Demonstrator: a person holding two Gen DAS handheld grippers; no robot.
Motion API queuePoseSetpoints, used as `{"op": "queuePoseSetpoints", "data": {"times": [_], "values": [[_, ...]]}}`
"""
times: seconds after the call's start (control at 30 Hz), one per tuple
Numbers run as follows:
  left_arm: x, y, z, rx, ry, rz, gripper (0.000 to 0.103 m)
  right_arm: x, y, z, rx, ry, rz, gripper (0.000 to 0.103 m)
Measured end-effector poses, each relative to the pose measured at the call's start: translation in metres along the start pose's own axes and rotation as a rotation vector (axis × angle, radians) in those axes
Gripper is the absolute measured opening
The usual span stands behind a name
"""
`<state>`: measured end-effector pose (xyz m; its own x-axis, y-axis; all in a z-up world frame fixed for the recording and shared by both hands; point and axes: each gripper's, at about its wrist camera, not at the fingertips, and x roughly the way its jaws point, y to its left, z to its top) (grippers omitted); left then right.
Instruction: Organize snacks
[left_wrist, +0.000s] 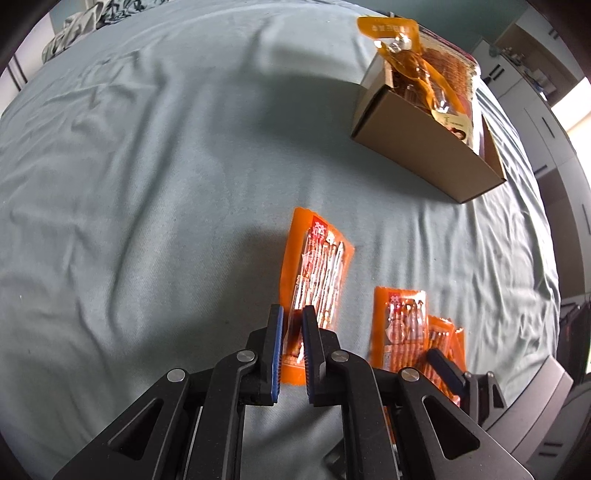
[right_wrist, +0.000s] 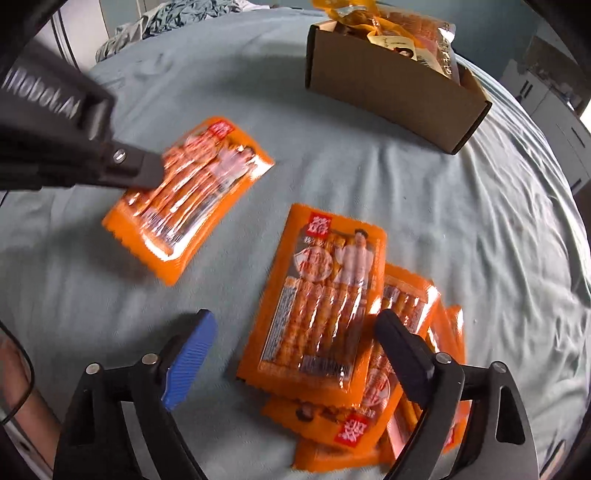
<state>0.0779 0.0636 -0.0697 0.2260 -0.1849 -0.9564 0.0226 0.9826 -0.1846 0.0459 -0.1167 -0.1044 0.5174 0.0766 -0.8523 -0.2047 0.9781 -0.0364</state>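
Observation:
My left gripper (left_wrist: 292, 310) is shut on the lower end of an orange snack packet (left_wrist: 317, 266) on the pale blue sheet. The right wrist view shows the same packet (right_wrist: 195, 192) at the upper left, with the left gripper (right_wrist: 147, 173) clamped on its edge. My right gripper (right_wrist: 295, 319) is open above a pile of orange packets (right_wrist: 325, 302). The top packet lies between its fingers, and the pads are apart from it. A brown cardboard box (right_wrist: 376, 85) stands further back with snack bags (right_wrist: 399, 33) sticking out of its top.
A wrinkled bed sheet (left_wrist: 147, 184) covers the whole surface. Crumpled patterned fabric (left_wrist: 81, 26) lies at the far left corner. The box (left_wrist: 417, 151) sits near the sheet's right edge, with cabinets (left_wrist: 546, 122) beyond it. The pile (left_wrist: 402, 321) lies right of the held packet.

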Motion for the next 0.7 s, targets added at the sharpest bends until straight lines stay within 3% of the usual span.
{"op": "queuePoseSetpoints", "data": {"times": [0.07, 0.2, 0.23, 0.27, 0.33, 0.37, 0.4, 0.6, 0.63, 0.7], "values": [[0.002, 0.003, 0.000, -0.010, 0.006, 0.000, 0.009, -0.003, -0.007, 0.001, 0.007, -0.008, -0.010, 0.049], [0.004, 0.005, -0.001, -0.016, 0.014, 0.005, 0.009, -0.005, -0.023, 0.001, 0.071, -0.003, 0.034, 0.037], [0.004, 0.005, -0.002, -0.015, 0.013, 0.011, 0.005, -0.006, -0.026, 0.001, 0.093, -0.002, 0.047, 0.035], [0.003, 0.005, -0.002, -0.012, 0.011, 0.013, 0.000, -0.010, -0.034, 0.000, 0.133, -0.003, 0.077, 0.031], [0.002, 0.006, -0.002, -0.017, 0.007, 0.010, 0.000, -0.017, -0.053, -0.003, 0.224, -0.014, 0.154, 0.026], [0.000, 0.007, -0.002, -0.021, 0.003, 0.006, 0.000, -0.020, -0.058, -0.003, 0.243, -0.023, 0.168, 0.010], [-0.001, 0.007, -0.001, -0.022, 0.000, 0.003, 0.000, -0.024, -0.065, -0.004, 0.273, -0.028, 0.183, 0.006], [0.004, 0.003, -0.004, 0.014, 0.021, -0.010, 0.000, -0.029, -0.084, -0.007, 0.364, -0.048, 0.226, 0.005], [0.007, 0.000, -0.004, 0.025, 0.028, -0.009, 0.002, -0.032, -0.088, -0.007, 0.379, -0.065, 0.233, 0.005], [0.015, -0.006, -0.005, 0.055, 0.040, 0.020, 0.015, -0.040, -0.094, -0.007, 0.410, -0.120, 0.253, 0.005]]}}
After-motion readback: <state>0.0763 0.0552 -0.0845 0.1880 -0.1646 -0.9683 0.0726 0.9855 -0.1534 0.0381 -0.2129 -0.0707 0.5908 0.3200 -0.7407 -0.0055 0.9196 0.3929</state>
